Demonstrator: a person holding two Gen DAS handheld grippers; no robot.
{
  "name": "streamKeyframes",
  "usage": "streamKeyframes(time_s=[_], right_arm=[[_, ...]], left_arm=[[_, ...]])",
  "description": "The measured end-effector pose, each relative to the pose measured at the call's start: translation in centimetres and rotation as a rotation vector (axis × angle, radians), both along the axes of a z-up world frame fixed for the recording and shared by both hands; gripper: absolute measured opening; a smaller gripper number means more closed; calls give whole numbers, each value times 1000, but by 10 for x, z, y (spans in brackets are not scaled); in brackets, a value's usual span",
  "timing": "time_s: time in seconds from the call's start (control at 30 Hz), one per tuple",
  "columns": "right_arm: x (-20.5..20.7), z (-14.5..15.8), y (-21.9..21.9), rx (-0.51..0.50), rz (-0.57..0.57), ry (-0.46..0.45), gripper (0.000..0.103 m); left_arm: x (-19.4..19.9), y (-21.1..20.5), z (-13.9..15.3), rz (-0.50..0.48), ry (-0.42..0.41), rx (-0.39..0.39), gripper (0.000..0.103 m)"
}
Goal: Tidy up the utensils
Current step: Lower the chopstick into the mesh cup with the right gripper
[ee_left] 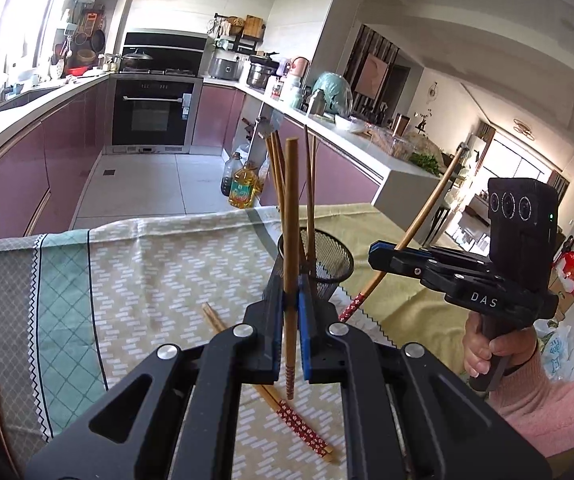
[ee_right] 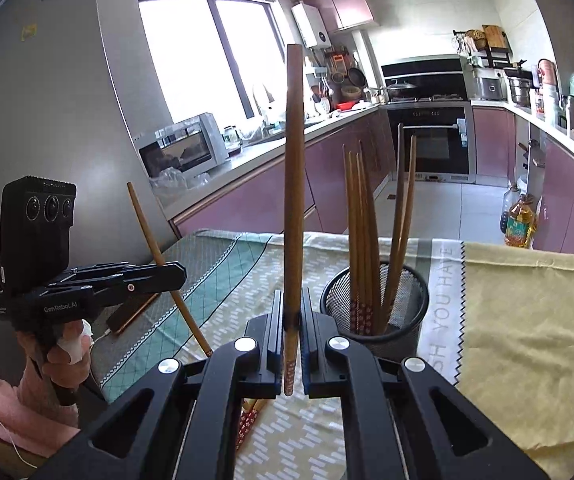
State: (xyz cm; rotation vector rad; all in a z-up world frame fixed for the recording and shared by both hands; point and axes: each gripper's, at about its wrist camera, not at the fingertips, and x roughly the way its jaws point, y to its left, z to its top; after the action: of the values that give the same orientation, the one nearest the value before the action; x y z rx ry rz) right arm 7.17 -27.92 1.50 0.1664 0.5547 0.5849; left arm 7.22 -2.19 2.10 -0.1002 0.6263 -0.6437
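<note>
Your left gripper (ee_left: pixel 290 320) is clamped on one upright chopstick (ee_left: pixel 290 240) at lower centre. Your right gripper (ee_right: pixel 292 344) likewise grips a single chopstick (ee_right: pixel 293 180). Both point slightly downward over the tablecloth (ee_left: pixel 159 264). The mesh holder (ee_right: pixel 375 304), right of centre, already holds several chopsticks. Only the left view clearly shows the loose pair (ee_left: pixel 287 408) lying on the cloth.

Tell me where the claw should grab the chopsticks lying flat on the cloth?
Grab the lying chopsticks by the bare wood beside the red end, from straight above, pinching across them: they lie flat on the cloth.
</note>
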Motion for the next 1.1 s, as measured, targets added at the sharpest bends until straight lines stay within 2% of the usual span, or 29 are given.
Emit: streamKeyframes(time_s=[0.47, 0.8, 1.1], right_arm=[[6, 28, -17, -30, -62, -89, 6], [20, 42, -26, -42, -92, -119, 6], [34, 42, -26, -51, -109, -118, 6]], left_arm=[[21, -23, 34, -8, -74, -52, 7], [36, -35, 64, -10, -133, -89, 7], [51, -49, 70, -4, -148, -101, 7]])
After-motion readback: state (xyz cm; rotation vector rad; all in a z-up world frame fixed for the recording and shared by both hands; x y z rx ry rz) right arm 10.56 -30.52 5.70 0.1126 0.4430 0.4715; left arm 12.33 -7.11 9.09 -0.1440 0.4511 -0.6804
